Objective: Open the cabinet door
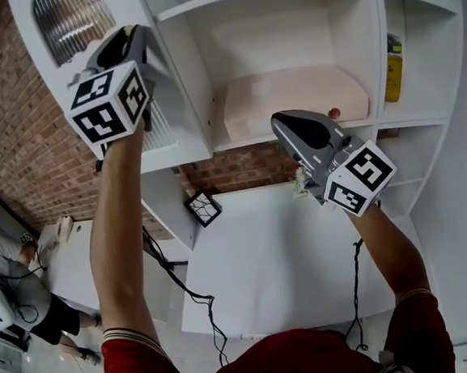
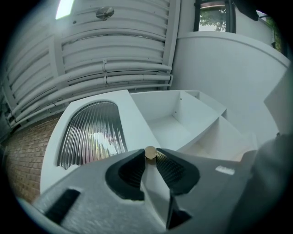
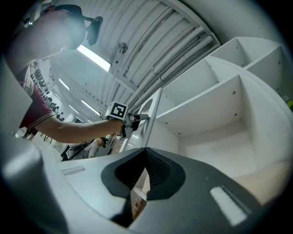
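The white cabinet door (image 1: 179, 105) has a ribbed glass pane (image 1: 73, 23) and stands swung out from the open shelves. In the left gripper view the pane (image 2: 91, 132) fills the left side, and a small brass knob (image 2: 150, 152) sits pinched between the tips of my left gripper (image 2: 150, 159). The head view has the left gripper (image 1: 133, 34) raised against the door's edge. My right gripper (image 1: 279, 121) hovers lower, in front of the shelf, its jaws shut with nothing between them (image 3: 146, 153). The right gripper view shows the left gripper (image 3: 132, 120) at the door's edge (image 3: 153, 112).
A pale pink board (image 1: 290, 95) lies on the cabinet shelf and a yellow bottle (image 1: 394, 66) stands in the right compartment. Below are a white table (image 1: 280, 259), a small patterned block (image 1: 203, 208), cables and a brick wall (image 1: 27, 151). A person (image 1: 16, 298) stands at far left.
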`<action>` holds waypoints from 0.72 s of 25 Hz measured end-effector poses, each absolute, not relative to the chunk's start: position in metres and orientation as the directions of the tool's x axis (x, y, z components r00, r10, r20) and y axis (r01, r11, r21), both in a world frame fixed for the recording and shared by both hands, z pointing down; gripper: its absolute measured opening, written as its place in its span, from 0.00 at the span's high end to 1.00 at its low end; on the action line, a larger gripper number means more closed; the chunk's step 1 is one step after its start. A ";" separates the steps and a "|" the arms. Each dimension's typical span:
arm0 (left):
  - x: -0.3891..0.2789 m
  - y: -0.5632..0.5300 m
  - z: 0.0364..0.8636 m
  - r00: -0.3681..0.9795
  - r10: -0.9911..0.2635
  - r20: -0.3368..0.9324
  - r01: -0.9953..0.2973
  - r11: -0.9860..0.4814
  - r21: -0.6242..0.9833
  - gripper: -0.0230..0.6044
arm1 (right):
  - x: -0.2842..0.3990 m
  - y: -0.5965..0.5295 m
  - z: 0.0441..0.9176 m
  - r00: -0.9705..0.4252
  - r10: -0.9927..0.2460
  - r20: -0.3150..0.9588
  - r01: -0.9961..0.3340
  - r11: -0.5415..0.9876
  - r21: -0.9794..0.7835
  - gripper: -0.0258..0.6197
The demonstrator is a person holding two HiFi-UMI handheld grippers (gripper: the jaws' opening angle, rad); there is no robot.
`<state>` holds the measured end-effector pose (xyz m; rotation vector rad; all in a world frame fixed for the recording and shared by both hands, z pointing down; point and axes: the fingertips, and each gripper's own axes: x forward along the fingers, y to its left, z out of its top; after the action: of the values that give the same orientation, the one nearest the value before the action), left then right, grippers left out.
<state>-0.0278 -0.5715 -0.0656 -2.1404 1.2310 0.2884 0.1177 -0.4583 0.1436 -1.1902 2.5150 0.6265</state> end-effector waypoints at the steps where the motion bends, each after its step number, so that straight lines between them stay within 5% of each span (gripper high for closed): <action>1: -0.029 -0.569 -0.066 0.539 -0.692 -0.481 -0.833 -0.355 -0.424 0.84 | 0.117 -0.458 0.143 -0.618 -0.657 -0.431 -0.783 0.567 0.257 0.94; 18: -0.060 -0.513 -0.067 0.624 -0.614 -0.482 -0.780 -0.455 -0.430 0.84 | 0.084 -0.431 0.134 -0.653 -0.633 -0.416 -0.755 0.588 0.290 0.94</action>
<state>-0.0601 -0.5130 -0.0666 -2.2172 1.0875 0.3415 0.0840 -0.4310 0.1342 -1.1410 2.5510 0.6519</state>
